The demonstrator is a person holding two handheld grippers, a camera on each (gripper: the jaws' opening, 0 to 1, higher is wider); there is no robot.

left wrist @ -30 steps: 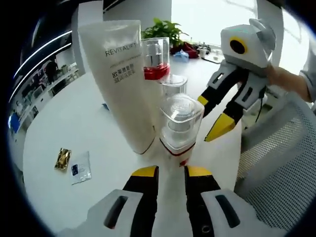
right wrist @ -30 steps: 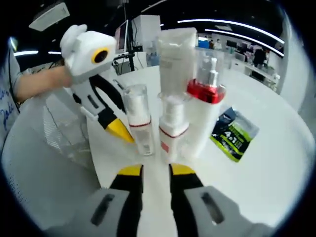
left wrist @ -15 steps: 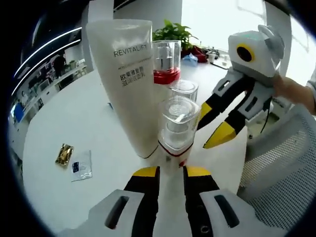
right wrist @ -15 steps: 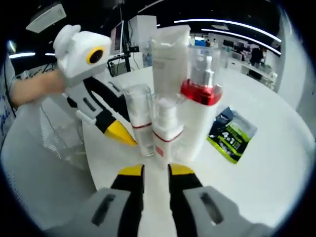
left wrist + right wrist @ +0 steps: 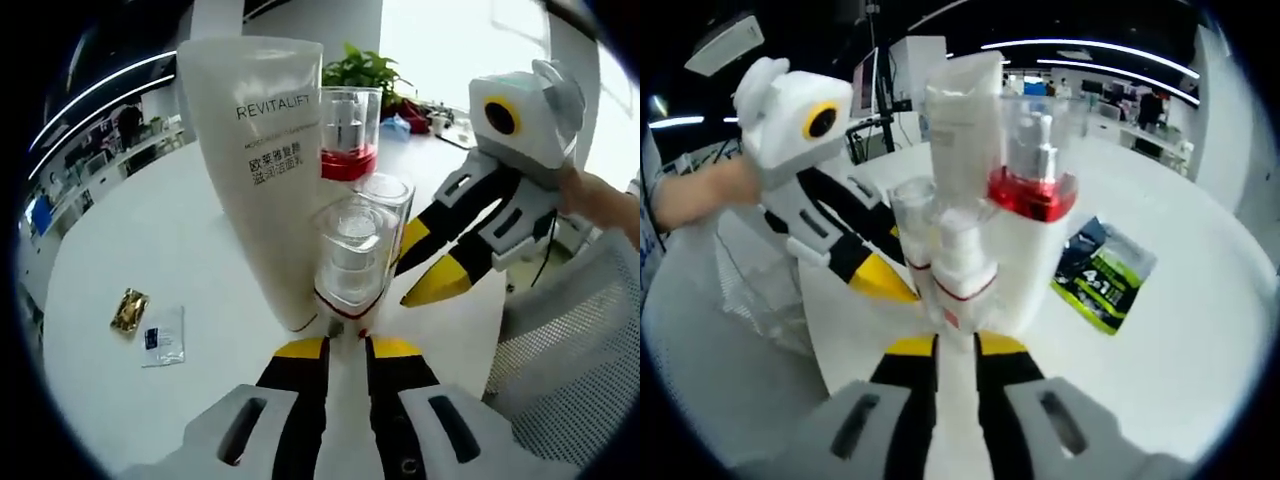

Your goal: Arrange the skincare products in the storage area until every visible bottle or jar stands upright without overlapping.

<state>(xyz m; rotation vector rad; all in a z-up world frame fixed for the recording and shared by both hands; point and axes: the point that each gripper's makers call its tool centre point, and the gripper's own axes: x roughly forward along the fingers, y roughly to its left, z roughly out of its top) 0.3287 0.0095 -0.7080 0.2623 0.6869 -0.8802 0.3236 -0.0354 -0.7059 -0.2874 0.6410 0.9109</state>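
Observation:
A tall white tube [image 5: 265,170] marked REVITALIFT stands on the white table [image 5: 130,230], with a red-collared pump bottle [image 5: 348,140] beside it. In front stand two small clear-capped bottles. My left gripper [image 5: 345,345] has its jaws closed to a narrow gap that fits the base of the nearer small bottle [image 5: 350,250]. My right gripper [image 5: 420,265] comes in from the right at the other small bottle [image 5: 385,200]. In the right gripper view, my right gripper [image 5: 956,340] is shut on the base of that small bottle [image 5: 960,265]. The left gripper [image 5: 885,275] reaches the bottle [image 5: 910,225] behind it.
A gold sachet [image 5: 127,312] and a clear sachet [image 5: 163,335] lie on the table to the left. A green and black sachet [image 5: 1105,275] lies beside the pump bottle [image 5: 1032,200]. A mesh chair [image 5: 570,340] stands close to the table's edge. A hand [image 5: 600,195] holds the right gripper.
Both views have drawn closer to the cluster of bottles. The jaws of each gripper have narrowed onto the small bottle at their tips.

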